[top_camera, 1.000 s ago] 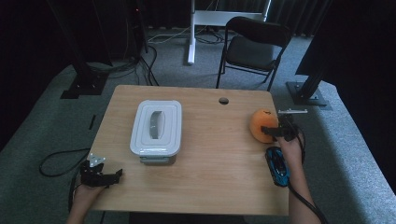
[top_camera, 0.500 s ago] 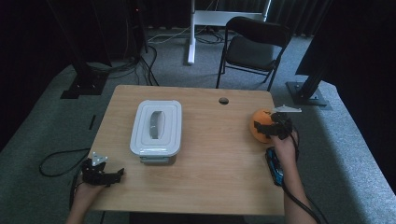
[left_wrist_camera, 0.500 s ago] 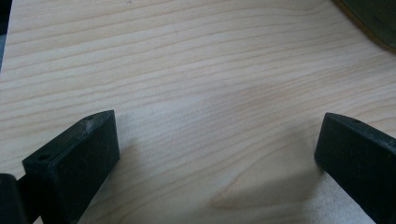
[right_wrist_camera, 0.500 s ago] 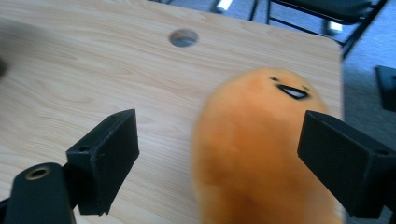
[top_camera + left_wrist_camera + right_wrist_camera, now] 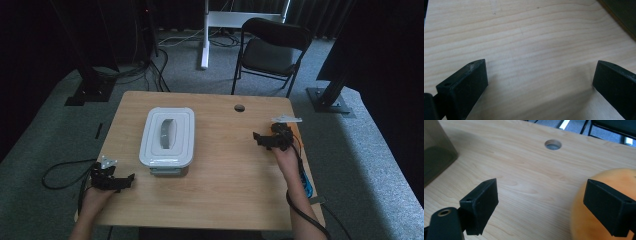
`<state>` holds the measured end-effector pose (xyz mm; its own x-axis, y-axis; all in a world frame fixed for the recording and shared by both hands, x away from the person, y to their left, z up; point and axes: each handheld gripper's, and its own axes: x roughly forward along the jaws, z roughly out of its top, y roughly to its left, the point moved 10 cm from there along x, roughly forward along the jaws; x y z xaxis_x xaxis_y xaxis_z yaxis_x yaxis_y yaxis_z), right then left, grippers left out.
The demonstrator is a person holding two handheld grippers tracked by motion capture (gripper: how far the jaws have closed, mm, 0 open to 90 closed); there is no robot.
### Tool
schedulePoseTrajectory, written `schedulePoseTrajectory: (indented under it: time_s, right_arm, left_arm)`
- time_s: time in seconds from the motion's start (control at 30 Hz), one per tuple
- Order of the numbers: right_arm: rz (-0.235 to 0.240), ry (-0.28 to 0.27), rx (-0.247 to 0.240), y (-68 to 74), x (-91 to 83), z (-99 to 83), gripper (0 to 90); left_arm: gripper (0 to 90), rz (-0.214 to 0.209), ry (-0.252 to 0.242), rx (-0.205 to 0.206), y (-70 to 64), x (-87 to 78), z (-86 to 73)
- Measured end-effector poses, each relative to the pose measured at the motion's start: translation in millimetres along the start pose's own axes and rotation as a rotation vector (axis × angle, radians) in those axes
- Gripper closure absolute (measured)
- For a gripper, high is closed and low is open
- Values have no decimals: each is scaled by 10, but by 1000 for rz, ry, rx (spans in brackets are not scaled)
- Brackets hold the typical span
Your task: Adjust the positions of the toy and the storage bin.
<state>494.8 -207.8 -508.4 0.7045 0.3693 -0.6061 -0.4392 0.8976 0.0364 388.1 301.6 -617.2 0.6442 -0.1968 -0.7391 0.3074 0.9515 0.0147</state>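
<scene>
Wooden table (image 5: pixel 220 190) in dark studio. Right hand-held gripper (image 5: pixel 262 139) has swung left since a second ago, jaws spread, now covering orange fruit (image 5: pixel 599 220) at right edge; grasp likely imminent. Left hand-held gripper (image 5: pixel 125 181) idle, jaws spread. White lidded box (image 5: pixel 167 135) untouched.

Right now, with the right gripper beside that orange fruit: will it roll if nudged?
Probably. The orange fruit looks round, so a sideways nudge could send it rolling across the smooth table. The right gripper is open with one jaw over the fruit. The skin looks smooth, perhaps slippery.
</scene>
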Motion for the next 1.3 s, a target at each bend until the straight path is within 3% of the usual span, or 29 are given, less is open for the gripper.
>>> schedulePoseTrajectory:
  time_s: [0.2, 0.27, 0.3, 0.6, 0.93, 1.3]
  right_arm:
    - [58, 8, -23, 261, 185, -24, 119]
    - [65, 12, -22, 299, 217, -33, 119]
    - [90, 14, -13, 378, 282, -48, 119]
    - [140, 26, -2, 746, 612, -129, 119]
    - [165, 54, -38, 1099, 905, -189, 120]
    - [189, 27, -16, 1384, 1108, -130, 120]
  left_arm:
    - [3, -2, 6, 9, 19, 47, 65]
    - [3, -2, 11, 9, 29, 68, 82]
    - [3, -2, 9, 8, 34, 78, 95]
    - [3, 0, 15, 8, 60, 163, 202]
    - [3, -5, 21, 27, 69, 277, 367]
    - [3, -3, -9, 34, 131, 338, 668]
